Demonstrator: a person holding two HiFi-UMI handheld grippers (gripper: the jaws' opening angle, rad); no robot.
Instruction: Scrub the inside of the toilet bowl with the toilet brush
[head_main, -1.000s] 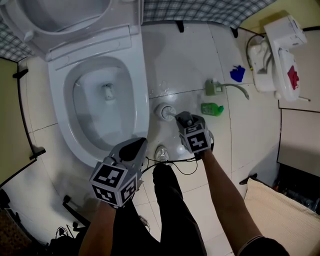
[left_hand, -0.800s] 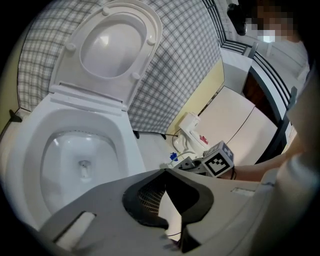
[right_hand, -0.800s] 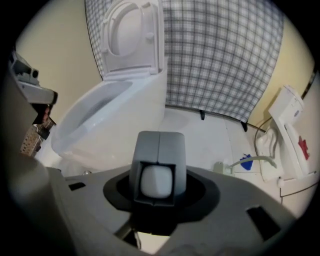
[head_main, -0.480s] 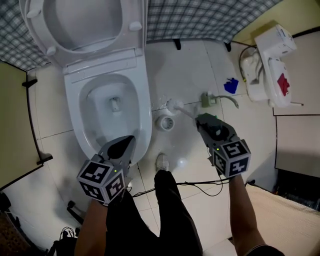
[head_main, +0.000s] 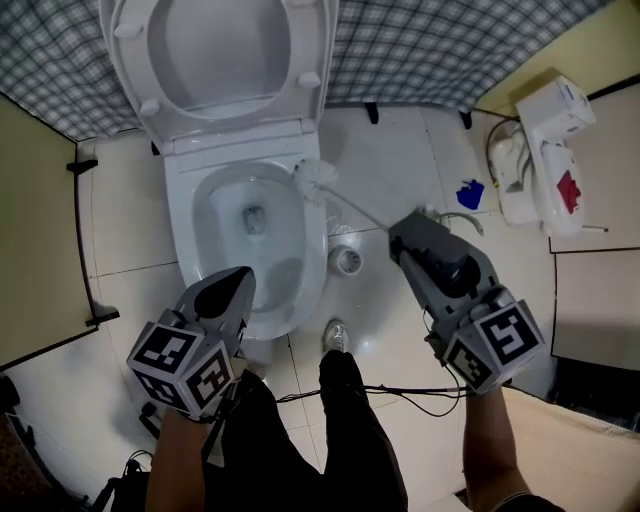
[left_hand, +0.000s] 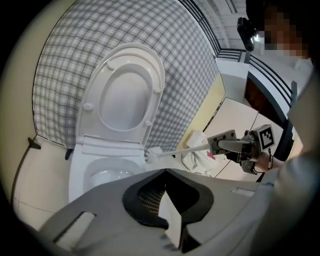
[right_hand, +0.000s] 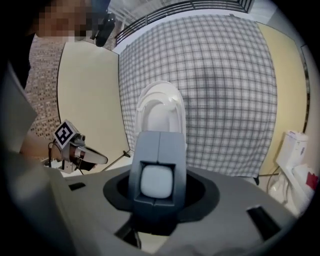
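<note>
Right tongs (head_main: 400, 238), right of centre in the head view: clamped on the handle of the toilet brush (head_main: 314, 177). The handle runs up and left from the tongs. The bristle head sits at the right rim of the toilet bowl (head_main: 182, 250), near the hinge end, not down in the water. Left gripper view agrees: the brush (left_hand: 153, 154) is held out level by the right tongs (left_hand: 214, 145), head at the bowl's edge.

Left tongs (head_main: 240, 283), lower left: closed to a point with nothing between them, hanging over the front lip of the bowl.

Seat and lid (head_main: 225, 50) are raised at the top of the frame, against a checked wall (head_main: 450, 40).

The brush holder (head_main: 347, 261) stands on the tiled floor (head_main: 390, 150), just right of the bowl and below the handle.
</note>
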